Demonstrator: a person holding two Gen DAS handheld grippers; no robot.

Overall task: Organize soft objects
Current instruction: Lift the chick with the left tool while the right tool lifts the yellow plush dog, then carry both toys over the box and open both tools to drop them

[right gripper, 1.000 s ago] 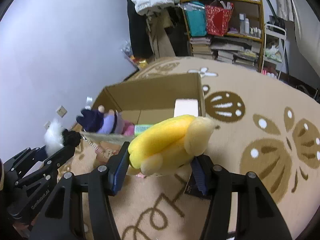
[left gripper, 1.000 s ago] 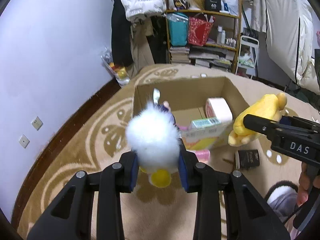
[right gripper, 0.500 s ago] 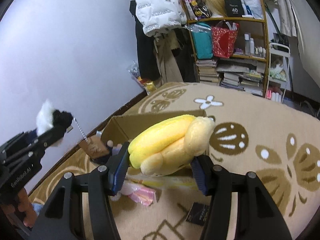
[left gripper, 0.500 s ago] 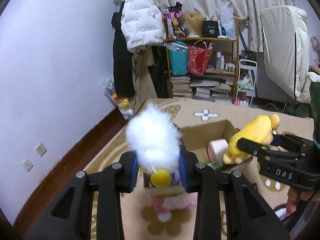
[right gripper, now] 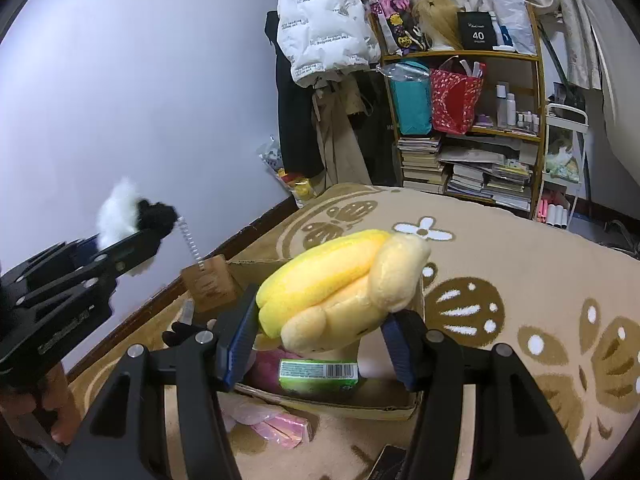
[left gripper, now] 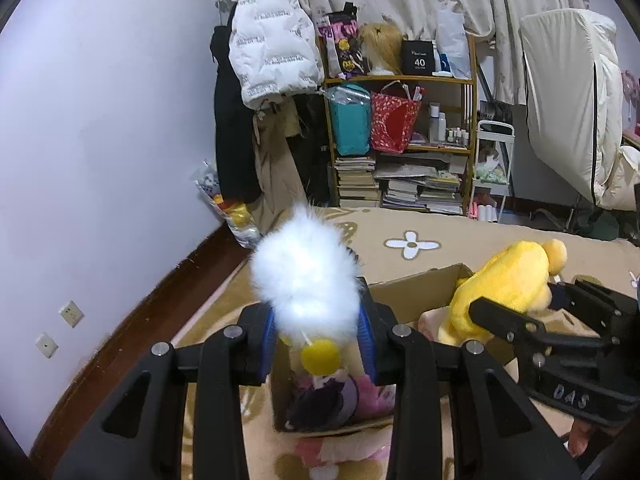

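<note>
My left gripper (left gripper: 319, 338) is shut on a fluffy white plush (left gripper: 306, 280) with a yellow ball at its lower end; in the right wrist view the plush (right gripper: 120, 214) shows a black part, with a chain and a brown tag (right gripper: 208, 286) hanging from it. My right gripper (right gripper: 320, 342) is shut on a yellow plush toy (right gripper: 340, 286), which appears at the right of the left wrist view (left gripper: 504, 284). Both are held in the air above an open cardboard box (left gripper: 416, 292) on the carpet. A purple-and-pink plush (left gripper: 332, 398) lies inside the box.
A green packet (right gripper: 318, 372) lies in the box and a pink soft item (right gripper: 276, 426) sits on the carpet in front of it. A cluttered shelf (left gripper: 400, 144) and hanging coats (left gripper: 272, 52) stand at the back. The wall (left gripper: 100, 140) runs along the left.
Both grippers have risen with their plush toys, so the box has dropped lower in both views and more of the shelf and wall shows. Both grips are unchanged.
</note>
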